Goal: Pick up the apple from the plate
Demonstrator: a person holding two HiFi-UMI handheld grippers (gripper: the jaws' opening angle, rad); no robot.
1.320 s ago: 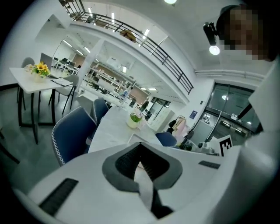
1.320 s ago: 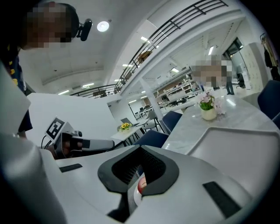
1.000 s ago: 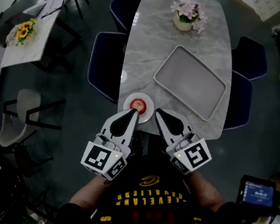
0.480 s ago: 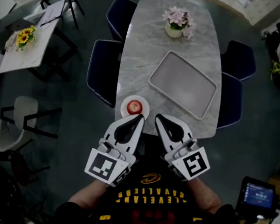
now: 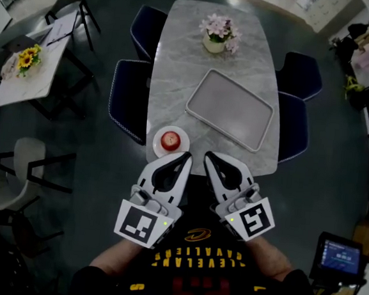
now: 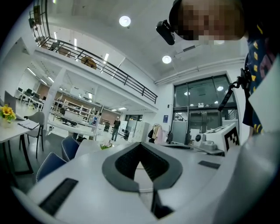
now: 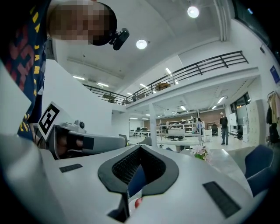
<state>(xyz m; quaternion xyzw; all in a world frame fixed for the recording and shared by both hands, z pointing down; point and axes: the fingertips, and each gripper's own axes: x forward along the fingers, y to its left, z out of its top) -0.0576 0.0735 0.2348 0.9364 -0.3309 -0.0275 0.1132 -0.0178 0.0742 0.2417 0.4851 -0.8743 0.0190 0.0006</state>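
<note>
A red apple (image 5: 170, 140) lies on a small white plate (image 5: 157, 142) at the near left corner of the grey marble table (image 5: 179, 66). My left gripper (image 5: 187, 155) is shut and empty, its tip just off the table's near edge, right of the plate and not touching it. Beside it my right gripper (image 5: 207, 156) is shut too, with nothing held. In the left gripper view the left gripper (image 6: 140, 145) has its jaws pressed together. The right gripper (image 7: 140, 148) is closed in its own view, with a small red spot (image 7: 137, 203) below the jaws.
A large grey tray (image 5: 229, 109) lies on the table's right half, and a vase of pink flowers (image 5: 217, 32) stands at the far end. Dark blue chairs (image 5: 129, 100) flank both sides. A second table with yellow flowers (image 5: 26, 59) stands far left.
The left gripper's tip was at the plate's rim a second ago; it now sits back from it. Both grippers have drawn toward the person, and the head view has shifted.
</note>
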